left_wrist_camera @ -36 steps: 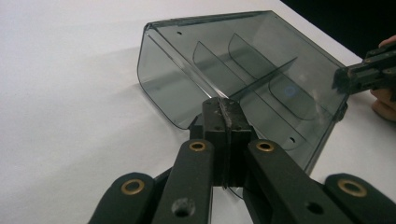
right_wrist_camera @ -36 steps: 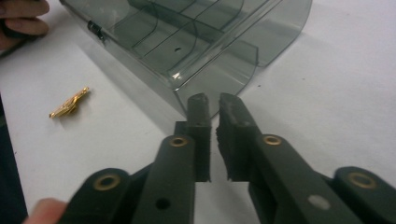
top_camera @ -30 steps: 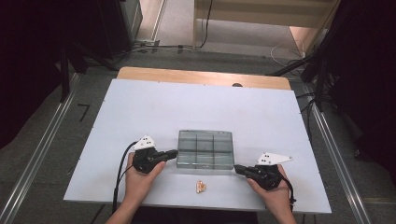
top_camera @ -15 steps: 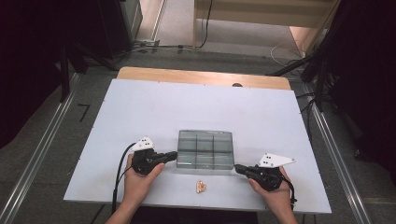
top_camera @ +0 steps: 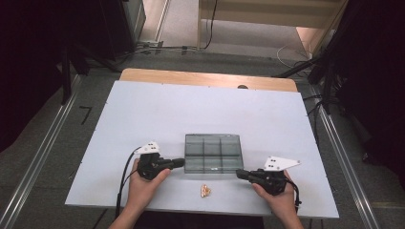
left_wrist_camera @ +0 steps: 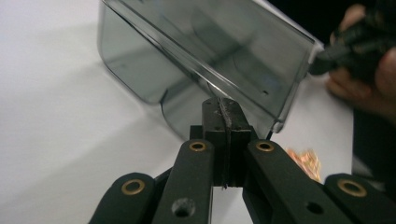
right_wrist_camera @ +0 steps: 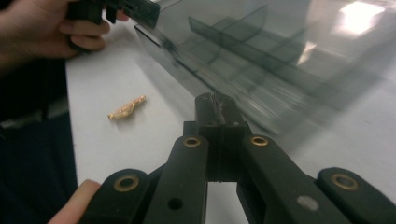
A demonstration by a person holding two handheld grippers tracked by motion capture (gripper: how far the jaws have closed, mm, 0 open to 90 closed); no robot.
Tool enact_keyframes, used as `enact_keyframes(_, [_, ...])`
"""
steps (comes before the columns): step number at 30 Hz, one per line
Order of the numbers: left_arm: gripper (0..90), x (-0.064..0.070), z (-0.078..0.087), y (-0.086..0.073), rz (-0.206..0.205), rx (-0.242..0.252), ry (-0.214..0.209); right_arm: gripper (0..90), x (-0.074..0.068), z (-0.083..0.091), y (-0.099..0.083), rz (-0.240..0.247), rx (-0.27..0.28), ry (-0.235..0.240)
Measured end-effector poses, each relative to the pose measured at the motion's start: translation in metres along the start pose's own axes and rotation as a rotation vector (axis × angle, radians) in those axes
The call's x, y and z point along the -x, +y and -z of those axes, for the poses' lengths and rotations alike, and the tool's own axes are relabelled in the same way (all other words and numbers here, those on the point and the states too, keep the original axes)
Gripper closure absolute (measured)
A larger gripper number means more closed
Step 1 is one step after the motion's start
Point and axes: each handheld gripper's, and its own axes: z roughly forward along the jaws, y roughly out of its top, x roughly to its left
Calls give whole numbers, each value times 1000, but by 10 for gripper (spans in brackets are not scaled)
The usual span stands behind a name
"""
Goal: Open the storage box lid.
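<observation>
White worktop (top_camera: 143, 119) with a wooden strip along its far edge. Left gripper (top_camera: 177, 163), held in the person's left hand (top_camera: 143, 183), lies low on the worktop with its tip at the left near corner of the smoky clear box (top_camera: 213, 152). In the left gripper view its fingers (left_wrist_camera: 215, 122) are pressed together, tip right up against the lower edge of the box wall; cannot tell whether they nip the edge or merely touch it. The box is a shallow tinted organiser with inner dividers, six compartments visible from the high view, sitting near the front middle of the worktop. Just in front of the box, between the two grippers and apart from both, lies a small gold-coloured piece (top_camera: 205, 191) on the bare surface; it also shows as a slim golden scrap in the right gripper view (right_wrist_camera: 127, 108). Right gripper (top_camera: 240, 173), grey plate on top, held in the right hand (top_camera: 282, 198), points at the box's right near corner. Its fingers (right_wrist_camera: 208, 116) are pressed together with nothing seen between them, tip just beside the box wall.
</observation>
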Motion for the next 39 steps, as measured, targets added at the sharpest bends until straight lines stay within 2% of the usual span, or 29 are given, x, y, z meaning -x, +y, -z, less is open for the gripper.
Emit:
enact_keyframes(1, [900,4,-2,1,-15,0,9,883,-5,-6,2,21,-16,-6])
enact_keyframes(2, [900,4,-3,1,-2,8,-12,883,-8,-10,4,32,-19,2])
enact_keyframes(5, [900,0,0,0,20,29,-28,883,-11,-10,6,35,1,-1])
enact_keyframes(7, [900,0,2,0,22,40,-27,883,-8,0,6,30,18,-19])
enact_keyframes(10, [900,2,3,-1,9,50,-29,883,3,24,2,-7,64,-47])
enact_keyframes(13, [900,2,3,0,8,64,-46,883,16,43,-8,-44,89,-106])
enact_keyframes(15, [900,2,2,0,7,59,-46,882,22,48,-12,-74,93,-140])
enact_keyframes(16, [900,2,1,0,7,56,-47,883,25,48,-14,-106,82,-159])
enact_keyframes(18, [900,3,0,0,8,56,-46,883,29,41,-16,-133,38,-171])
enact_keyframes(20, [900,3,0,0,9,55,-45,882,28,33,-17,-133,-15,-179])
enact_keyframes(21, [899,3,0,0,9,55,-46,883,27,30,-16,-119,-33,-179])
enact_keyframes(28, [900,-1,3,0,17,56,-41,883,24,27,-14,-106,-28,-150])
enact_keyframes(30, [900,-5,7,-1,24,57,-35,883,21,25,-13,-90,-17,-129])
enact_keyframes(34, [900,-13,15,-3,51,64,-38,883,13,17,-10,-52,-28,-104])
enact_keyframes(39, [900,-16,20,-5,48,78,-47,883,8,13,-8,-24,-26,-95])
